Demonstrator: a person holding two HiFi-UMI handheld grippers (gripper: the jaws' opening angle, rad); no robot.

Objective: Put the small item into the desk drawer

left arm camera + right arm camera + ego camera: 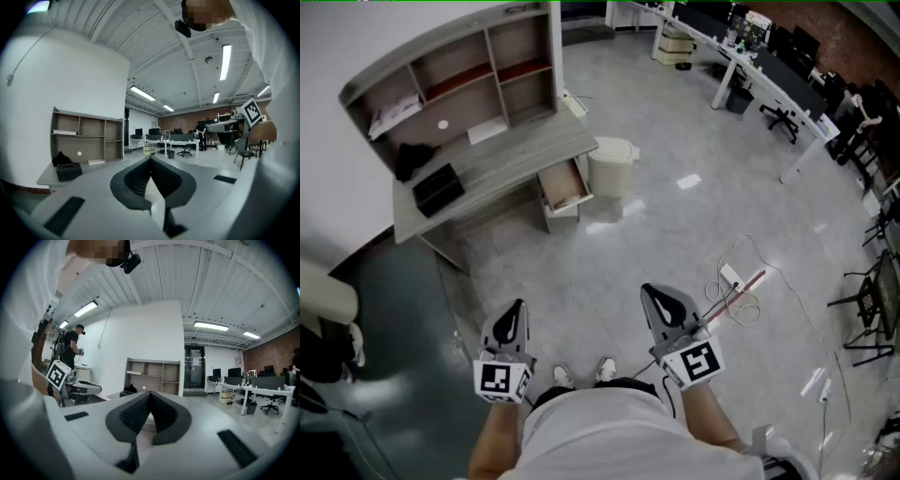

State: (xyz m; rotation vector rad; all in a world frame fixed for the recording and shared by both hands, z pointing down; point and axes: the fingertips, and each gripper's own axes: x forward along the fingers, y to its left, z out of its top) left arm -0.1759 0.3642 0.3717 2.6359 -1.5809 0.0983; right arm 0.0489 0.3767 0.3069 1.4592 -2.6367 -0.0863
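Observation:
A grey desk (525, 155) with a shelf unit stands across the floor at the upper left. Its drawer (565, 185) hangs pulled out under the desk's right end. A small white round item (442, 124) lies on the desk top by the shelves, also seen small and far off as the item (79, 153). My left gripper (518, 306) and right gripper (649, 289) are held low in front of the person's body, well short of the desk. Both point toward it. The left gripper (150, 158) and the right gripper (150, 393) have their jaws shut with nothing between them.
A black tissue box (438, 189), a dark bundle (411, 159) and a paper (487, 129) lie on the desk. A white bin (612, 167) stands right of the drawer. A power strip with cables (733, 277) lies on the floor at right. Office desks and chairs (783, 84) line the far right.

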